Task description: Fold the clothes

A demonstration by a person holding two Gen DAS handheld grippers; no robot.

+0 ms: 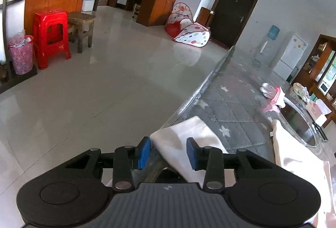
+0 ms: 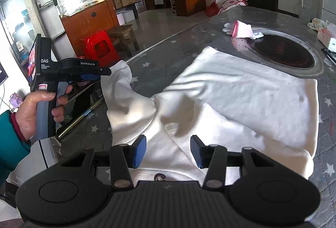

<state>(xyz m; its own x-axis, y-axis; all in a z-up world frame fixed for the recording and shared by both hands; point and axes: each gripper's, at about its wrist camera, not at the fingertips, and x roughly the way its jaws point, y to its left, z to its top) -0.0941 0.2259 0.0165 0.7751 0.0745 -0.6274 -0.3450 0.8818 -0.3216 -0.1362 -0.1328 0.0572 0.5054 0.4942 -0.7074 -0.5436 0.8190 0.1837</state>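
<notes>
White garment (image 2: 241,98) lies spread on the tabletop (image 2: 159,56), sleeve (image 2: 117,89) trailing toward the edge. Left hand-held gripper (image 1: 168,152) w/ jaws apart straddling the sleeve tip; right hand-held gripper (image 2: 168,151) also unclenched above the body. Prob sleeve-fold step: next, pinch & carry inward.

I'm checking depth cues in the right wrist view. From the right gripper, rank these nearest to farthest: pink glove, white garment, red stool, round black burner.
1. white garment, directly under and ahead of the right gripper.
2. round black burner, ahead to the right, set in the table.
3. pink glove, beyond the burner's far left rim.
4. red stool, on the floor off the table's left edge.
</notes>
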